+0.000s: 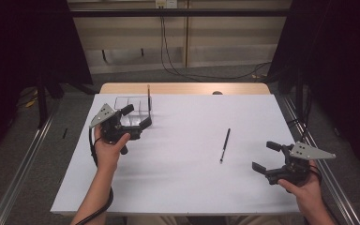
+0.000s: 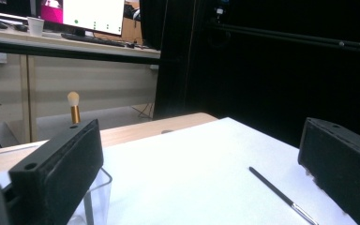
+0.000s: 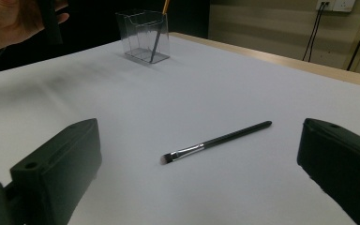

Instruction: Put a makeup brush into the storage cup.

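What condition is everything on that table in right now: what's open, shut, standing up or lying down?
left gripper: open, nothing between its jaws, beside the holder.
right gripper: open, empty, near the table's edge.
clear holder: upright, open at the top.
brush in the holder: standing, leaning against its wall.
thin black brush: lying flat on the white table.

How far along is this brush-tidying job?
About halfway, it seems. One brush already stands in the clear holder, with the left claw open beside it. The right claw is open and empty. Left to do: the thin black brush lying on the white table.
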Demonstrator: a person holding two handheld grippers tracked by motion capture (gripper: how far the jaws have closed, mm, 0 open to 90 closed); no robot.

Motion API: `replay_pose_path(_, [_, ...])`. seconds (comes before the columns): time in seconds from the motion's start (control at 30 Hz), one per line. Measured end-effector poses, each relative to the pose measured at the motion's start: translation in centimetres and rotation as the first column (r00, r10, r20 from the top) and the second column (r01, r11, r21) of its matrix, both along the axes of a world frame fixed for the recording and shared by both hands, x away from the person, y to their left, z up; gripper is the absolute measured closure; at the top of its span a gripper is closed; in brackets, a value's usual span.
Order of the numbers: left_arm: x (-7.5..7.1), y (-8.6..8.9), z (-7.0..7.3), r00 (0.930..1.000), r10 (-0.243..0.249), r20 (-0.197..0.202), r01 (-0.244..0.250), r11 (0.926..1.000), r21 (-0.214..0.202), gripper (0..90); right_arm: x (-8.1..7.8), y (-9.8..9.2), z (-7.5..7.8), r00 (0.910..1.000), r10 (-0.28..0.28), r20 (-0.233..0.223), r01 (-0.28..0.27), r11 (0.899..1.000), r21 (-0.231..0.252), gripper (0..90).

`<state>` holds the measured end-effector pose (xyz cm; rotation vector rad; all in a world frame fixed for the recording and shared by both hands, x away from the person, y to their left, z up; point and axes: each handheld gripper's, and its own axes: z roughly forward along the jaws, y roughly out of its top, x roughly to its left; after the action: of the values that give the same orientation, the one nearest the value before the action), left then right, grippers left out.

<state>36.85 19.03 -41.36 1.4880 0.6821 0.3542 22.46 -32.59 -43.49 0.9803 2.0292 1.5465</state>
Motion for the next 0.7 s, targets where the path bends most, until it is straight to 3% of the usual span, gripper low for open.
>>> replay_pose_path(0.1, [-0.2,0.2,-0.2,0.9996,-0.011,-0.026,0.011,0.9999,0.004,0.0,0.0,0.0,0.0,1.0,0.001,0.0,-0.001,1.0,0.001,0.0])
replay_pose_path(0.3, [-0.8,0.8,-0.4,0.9995,-0.022,-0.024,0.021,0.9998,-0.007,0.0,0.0,0.1,-0.1,1.0,0.004,-0.003,-0.004,1.0,0.0,0.0])
replay_pose_path(0.7, [-2.2,1.6,-0.8,0.9985,-0.046,-0.03,0.047,0.9987,0.02,0.0,0.1,0.2,-0.1,1.0,0.004,-0.004,-0.004,1.0,0.001,0.0])
